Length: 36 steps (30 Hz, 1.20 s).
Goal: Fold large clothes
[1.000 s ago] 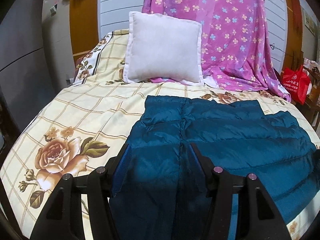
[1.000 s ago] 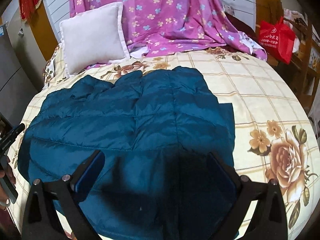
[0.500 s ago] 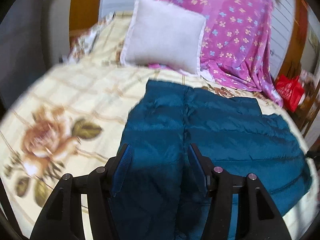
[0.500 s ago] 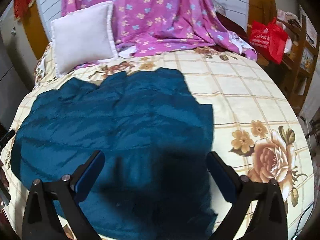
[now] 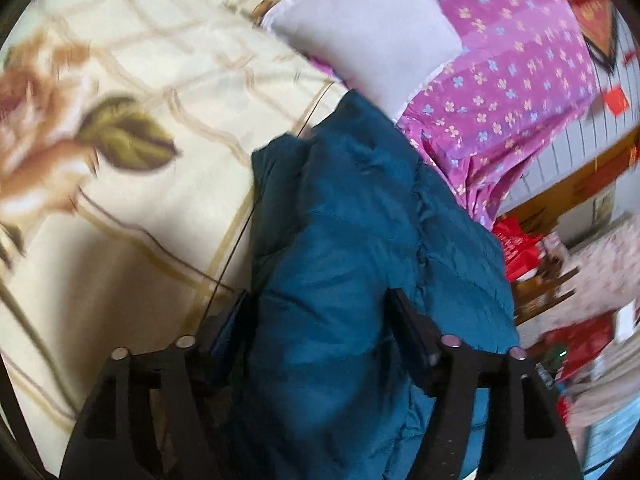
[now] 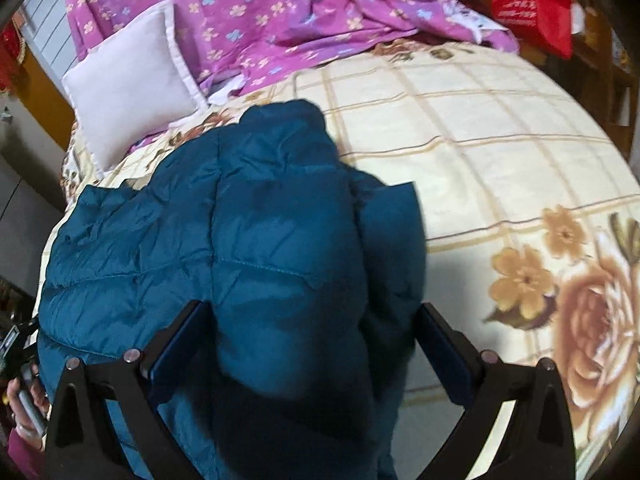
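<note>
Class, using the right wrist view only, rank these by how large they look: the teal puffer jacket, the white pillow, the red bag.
1. Teal puffer jacket, though it lies nearest the camera.
2. White pillow.
3. Red bag, farthest away and partly cut off, so its true size is unsure.

This is a bedroom in a home. There is a bed (image 6: 500, 128) with a flower sheet, a pillow (image 6: 132, 80) and a purple blanket (image 6: 280, 8).

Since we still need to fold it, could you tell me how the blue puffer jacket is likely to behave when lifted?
The blue puffer jacket will probably flop: it already bunches and drapes on the bedsheet. Its quilted, puffy panels suggest it is light for its bulk. The shiny shell may slip between the fingers.
</note>
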Each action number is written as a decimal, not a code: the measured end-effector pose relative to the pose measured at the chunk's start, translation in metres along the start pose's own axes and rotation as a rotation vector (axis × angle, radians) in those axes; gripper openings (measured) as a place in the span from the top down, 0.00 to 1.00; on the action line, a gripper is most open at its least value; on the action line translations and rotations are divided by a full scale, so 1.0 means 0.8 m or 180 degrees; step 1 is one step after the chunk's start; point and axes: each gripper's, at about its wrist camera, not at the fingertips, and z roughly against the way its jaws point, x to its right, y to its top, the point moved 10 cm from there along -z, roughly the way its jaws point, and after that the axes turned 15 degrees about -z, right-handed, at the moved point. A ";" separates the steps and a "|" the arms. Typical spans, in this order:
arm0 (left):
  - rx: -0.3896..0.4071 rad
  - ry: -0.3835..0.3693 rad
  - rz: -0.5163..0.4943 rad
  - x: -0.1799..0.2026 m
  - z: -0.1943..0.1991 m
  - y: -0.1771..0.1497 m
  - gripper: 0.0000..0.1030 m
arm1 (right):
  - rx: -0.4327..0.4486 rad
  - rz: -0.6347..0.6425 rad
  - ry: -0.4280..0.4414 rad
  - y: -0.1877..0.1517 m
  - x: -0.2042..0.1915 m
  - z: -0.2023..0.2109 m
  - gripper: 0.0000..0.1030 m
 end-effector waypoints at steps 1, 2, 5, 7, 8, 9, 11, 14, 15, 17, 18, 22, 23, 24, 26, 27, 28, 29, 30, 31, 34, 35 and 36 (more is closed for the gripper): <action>0.0063 -0.0052 0.0025 -0.001 0.000 0.003 0.39 | -0.0038 -0.0008 0.0030 0.001 0.001 -0.003 0.00; 0.0087 -0.0076 0.0008 0.001 -0.001 0.005 0.39 | -0.0086 -0.0028 0.0078 0.002 0.002 -0.008 0.00; 0.0116 -0.0072 -0.0156 0.010 -0.007 0.007 0.34 | -0.0190 -0.0067 0.0198 0.002 0.004 -0.018 0.00; 0.0109 -0.0032 -0.0286 0.016 -0.011 0.009 0.33 | -0.0218 -0.0086 0.0246 0.001 0.004 -0.023 0.00; 0.0090 0.0005 -0.0337 0.017 -0.013 0.008 0.33 | -0.0214 -0.0083 0.0261 -0.001 0.002 -0.025 0.00; 0.0064 0.0052 -0.0392 0.020 -0.015 0.009 0.33 | -0.0209 -0.0057 0.0270 -0.002 0.000 -0.026 0.00; -0.0028 0.0043 -0.0440 0.025 -0.020 0.005 0.47 | -0.0243 -0.0021 0.0317 -0.009 -0.007 -0.027 0.01; 0.0018 -0.0042 -0.0370 0.030 -0.013 -0.001 0.69 | -0.0223 0.0120 0.0326 -0.022 -0.025 -0.018 0.16; 0.0041 -0.0027 -0.0405 0.033 -0.009 -0.001 0.73 | -0.0192 0.0154 0.0338 -0.027 -0.031 -0.011 0.22; 0.0067 0.0023 -0.0502 0.043 0.000 -0.002 0.84 | -0.0127 0.0222 0.0362 -0.033 -0.041 0.003 0.47; 0.0068 0.0057 -0.0555 0.050 0.007 -0.002 0.86 | -0.0106 0.0263 0.0353 -0.035 -0.043 0.009 0.52; 0.0096 -0.0012 -0.0572 0.068 0.039 -0.002 0.91 | -0.0025 0.0455 0.0276 -0.050 -0.053 0.044 0.69; 0.0109 -0.0043 -0.0572 0.071 0.050 -0.003 0.92 | -0.0025 0.0463 0.0291 -0.054 -0.053 0.053 0.71; 0.0114 -0.0062 -0.0583 0.075 0.061 -0.005 0.92 | -0.0039 0.0470 0.0311 -0.061 -0.054 0.064 0.71; 0.0092 -0.0074 -0.0607 0.080 0.082 -0.012 0.92 | -0.0078 0.0478 0.0360 -0.073 -0.051 0.084 0.72; 0.0064 -0.0093 -0.0592 0.082 0.094 -0.019 0.92 | -0.0103 0.0475 0.0388 -0.081 -0.052 0.093 0.72; 0.0038 -0.0113 -0.0574 0.084 0.104 -0.025 0.92 | -0.0134 0.0479 0.0419 -0.092 -0.052 0.105 0.72; -0.0014 -0.0141 -0.0548 0.086 0.119 -0.036 0.92 | -0.0169 0.0497 0.0443 -0.105 -0.052 0.118 0.72; -0.0054 -0.0156 -0.0541 0.088 0.130 -0.045 0.92 | -0.0212 0.0505 0.0461 -0.119 -0.051 0.130 0.72; -0.0093 -0.0170 -0.0544 0.089 0.142 -0.056 0.92 | -0.0241 0.0507 0.0477 -0.128 -0.048 0.140 0.72; -0.0204 -0.0194 -0.0574 0.093 0.171 -0.086 0.92 | -0.0390 0.0510 0.0534 -0.171 -0.039 0.171 0.72; -0.0258 -0.0190 -0.0588 0.091 0.182 -0.101 0.92 | -0.0446 0.0509 0.0532 -0.186 -0.035 0.180 0.71; -0.0296 -0.0168 -0.0590 0.088 0.189 -0.114 0.92 | -0.0490 0.0497 0.0523 -0.197 -0.031 0.186 0.71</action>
